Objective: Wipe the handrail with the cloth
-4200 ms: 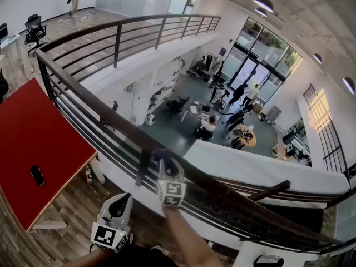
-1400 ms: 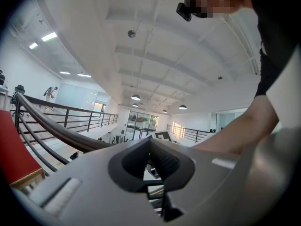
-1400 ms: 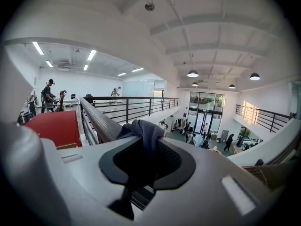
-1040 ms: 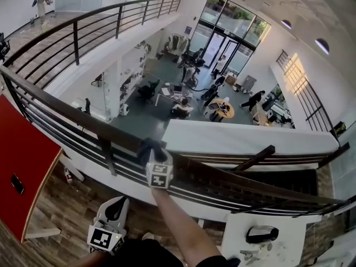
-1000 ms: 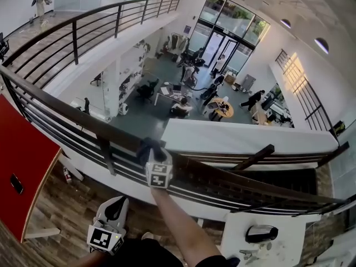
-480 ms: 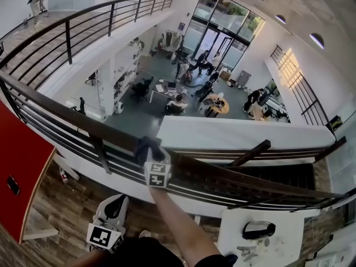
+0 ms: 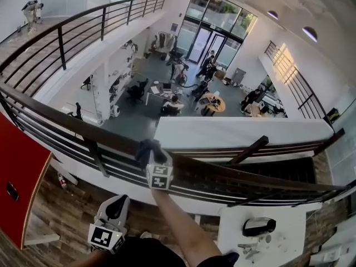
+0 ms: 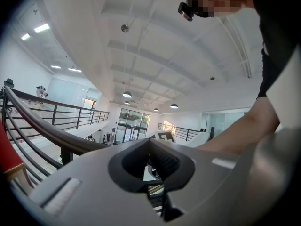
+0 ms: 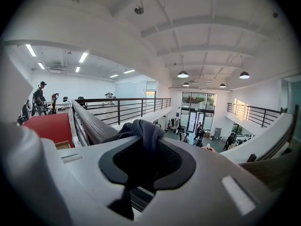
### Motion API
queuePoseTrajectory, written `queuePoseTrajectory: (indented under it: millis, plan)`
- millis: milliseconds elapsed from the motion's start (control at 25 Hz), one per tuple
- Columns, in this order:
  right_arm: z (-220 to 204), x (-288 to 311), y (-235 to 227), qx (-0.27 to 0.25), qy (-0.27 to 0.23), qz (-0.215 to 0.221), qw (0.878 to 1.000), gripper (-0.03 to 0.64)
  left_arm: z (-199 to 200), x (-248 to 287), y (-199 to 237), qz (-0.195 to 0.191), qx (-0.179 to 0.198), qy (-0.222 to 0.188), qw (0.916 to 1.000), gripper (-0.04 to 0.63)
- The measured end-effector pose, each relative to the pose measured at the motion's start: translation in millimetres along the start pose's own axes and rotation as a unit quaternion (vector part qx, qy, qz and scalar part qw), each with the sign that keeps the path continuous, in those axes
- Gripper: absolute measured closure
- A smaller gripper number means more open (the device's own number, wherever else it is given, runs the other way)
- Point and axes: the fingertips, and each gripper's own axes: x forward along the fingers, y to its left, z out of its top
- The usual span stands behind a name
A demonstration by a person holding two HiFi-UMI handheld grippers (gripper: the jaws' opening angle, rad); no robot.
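Observation:
A dark brown handrail (image 7: pixel 222 174) curves from left to right above black railing bars. My right gripper (image 7: pixel 153 159) reaches out to it, shut on a dark blue-grey cloth (image 7: pixel 148 148) that lies bunched on top of the rail. In the right gripper view the cloth (image 9: pixel 142 132) bulges up from between the jaws of the right gripper (image 9: pixel 141 166), and the handrail (image 9: pixel 91 121) runs off to the left. My left gripper (image 7: pixel 118 206) hangs low by my body, short of the rail. In its own view the left gripper (image 8: pixel 155 166) is shut on nothing.
A red table (image 7: pixel 19 160) with a phone (image 7: pixel 11 191) stands at the left. A white table (image 7: pixel 278 243) with a black object (image 7: pixel 258 225) sits at the lower right. Beyond the rail is a deep drop to a lower floor with desks and people (image 7: pixel 172 102).
The right gripper has slid the cloth to the right along the handrail, away from the railing post and the red table. The left gripper has stayed low.

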Motion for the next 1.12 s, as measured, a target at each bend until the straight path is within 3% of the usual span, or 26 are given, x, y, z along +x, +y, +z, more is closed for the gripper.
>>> queuePoseTrajectory:
  millis: [440,720,1120]
  plan:
    - [-2.0,-10.3,-25.4,0.021,0.002,-0.008,1.0,0.54,8.4,10.3,-19.0,-0.007,0.0,-0.009,0.9999,0.597]
    - [-6.5,-23.3,-44.9,0.021,0.001,-0.011,1.0,0.54,-8.6,9.2,-33.1,-0.004,-0.01,0.0,0.9999,0.597]
    - [-10.6,-32.2,-67.4,0.02,0.008,-0.022,1.0,0.54,-19.1,12.9,-52.7,-0.03,-0.012,0.014,0.9994,0.597]
